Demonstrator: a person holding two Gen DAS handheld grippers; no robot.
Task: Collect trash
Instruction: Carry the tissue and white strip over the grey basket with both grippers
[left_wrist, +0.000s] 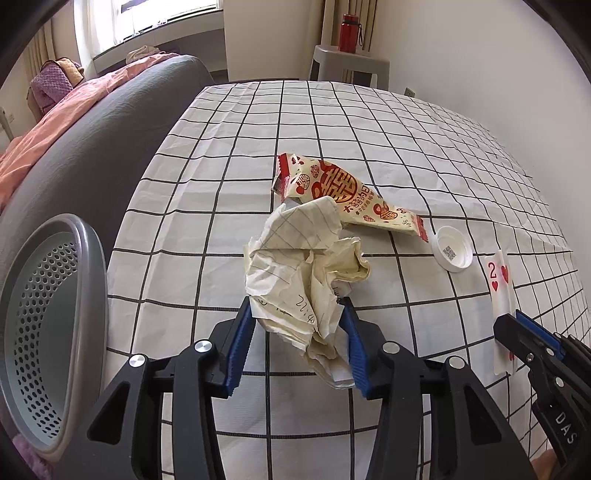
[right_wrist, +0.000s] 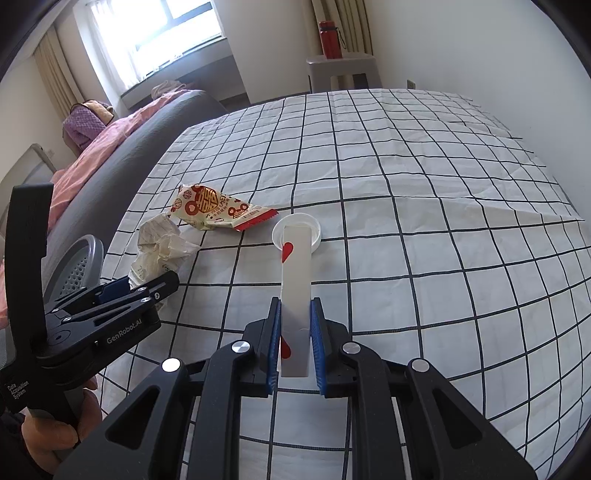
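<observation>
Crumpled lined paper (left_wrist: 299, 280) clamped between blue pads of left gripper (left_wrist: 300, 345), fingers closed partway against the wad, far end resting near snack wrapper (left_wrist: 343, 195) on checked tablecloth (left_wrist: 221, 206). Folded two-of-hearts playing card (right_wrist: 294, 295) pinched edgewise by right gripper (right_wrist: 295, 339), fingers nearly closed on it, card sticking up and forward. White bottle cap (left_wrist: 453, 253) lying open side up just beside wrapper's end, behind the card in the right wrist view. Grey perforated bin (left_wrist: 44, 332) at table's left edge, beside left gripper. Red bottle (left_wrist: 348, 32) standing on grey stool (left_wrist: 351, 59) beyond the table.
</observation>
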